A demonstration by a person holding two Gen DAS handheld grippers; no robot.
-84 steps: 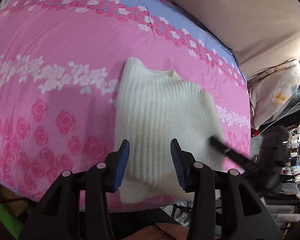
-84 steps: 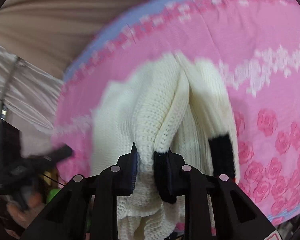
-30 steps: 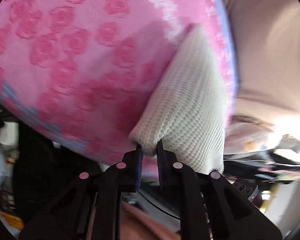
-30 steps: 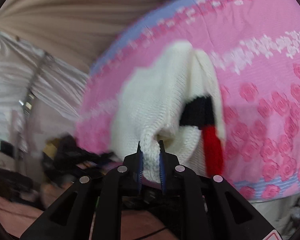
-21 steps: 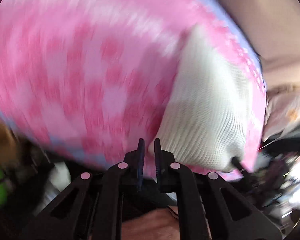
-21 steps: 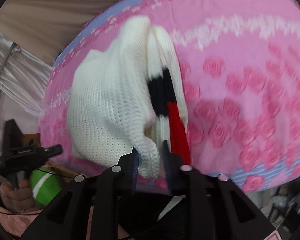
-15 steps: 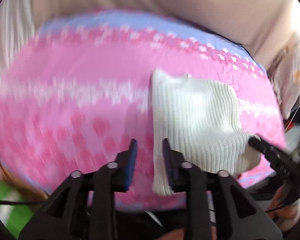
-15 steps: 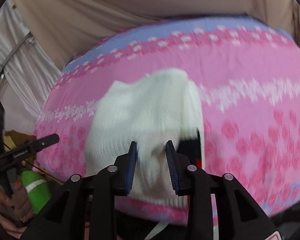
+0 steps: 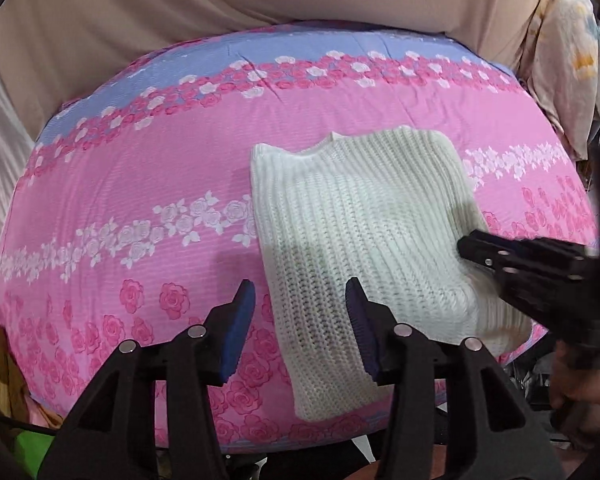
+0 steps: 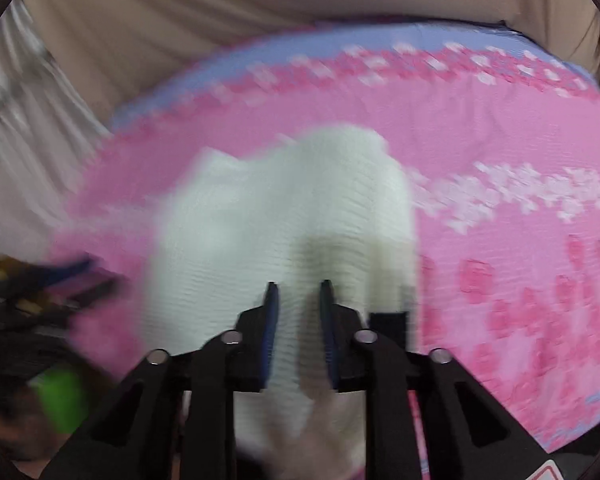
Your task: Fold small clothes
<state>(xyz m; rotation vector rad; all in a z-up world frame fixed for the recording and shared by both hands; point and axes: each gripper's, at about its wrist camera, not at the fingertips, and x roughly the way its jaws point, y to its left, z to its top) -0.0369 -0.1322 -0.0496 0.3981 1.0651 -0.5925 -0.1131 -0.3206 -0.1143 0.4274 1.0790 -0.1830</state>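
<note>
A white knitted sweater [image 9: 364,232] lies folded on the pink rose-print bed cover [image 9: 140,184], its hem near the front edge. My left gripper [image 9: 300,304] is open and empty, above the sweater's left edge. My right gripper [image 10: 298,304] is open above the sweater [image 10: 280,216] in a blurred right wrist view. It also shows in the left wrist view [image 9: 512,260] at the sweater's right side. A black part of the sweater [image 10: 388,328] peeks out by the right finger.
Beige fabric [image 9: 220,4] hangs behind the bed. A floral pillow [image 9: 568,56] lies at the far right. A green object [image 10: 60,400] and clutter sit below the bed's left edge. The bed's front edge [image 9: 260,436] is close.
Both grippers were shut on the sweater's hem and have let go and opened. The sweater now lies flat on the bed. Both grippers have drawn back above it.
</note>
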